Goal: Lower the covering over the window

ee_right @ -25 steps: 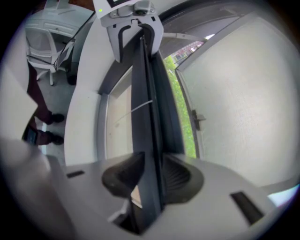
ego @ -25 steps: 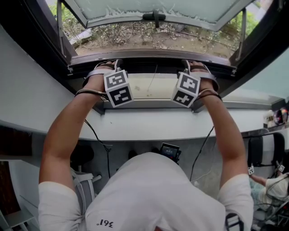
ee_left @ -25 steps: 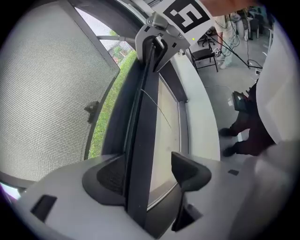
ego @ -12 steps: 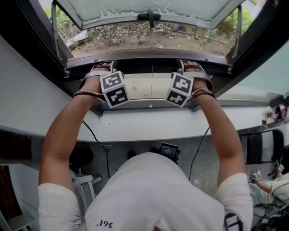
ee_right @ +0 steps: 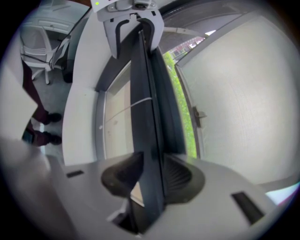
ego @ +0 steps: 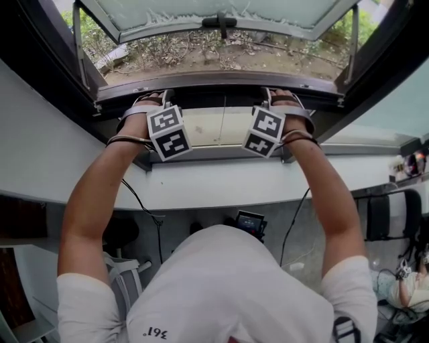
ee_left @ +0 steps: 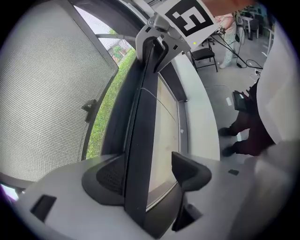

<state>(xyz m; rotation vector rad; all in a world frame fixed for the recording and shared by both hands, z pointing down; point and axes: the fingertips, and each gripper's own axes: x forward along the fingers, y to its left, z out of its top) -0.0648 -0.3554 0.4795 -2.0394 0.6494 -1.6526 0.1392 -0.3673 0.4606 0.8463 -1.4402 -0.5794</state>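
An office-like workroom: a mesh office chair (ee_right: pixel 43 40), loose cables (ego: pixel 295 224) across the grey floor (ego: pixel 201 220), below a window (ego: pixel 221 17)
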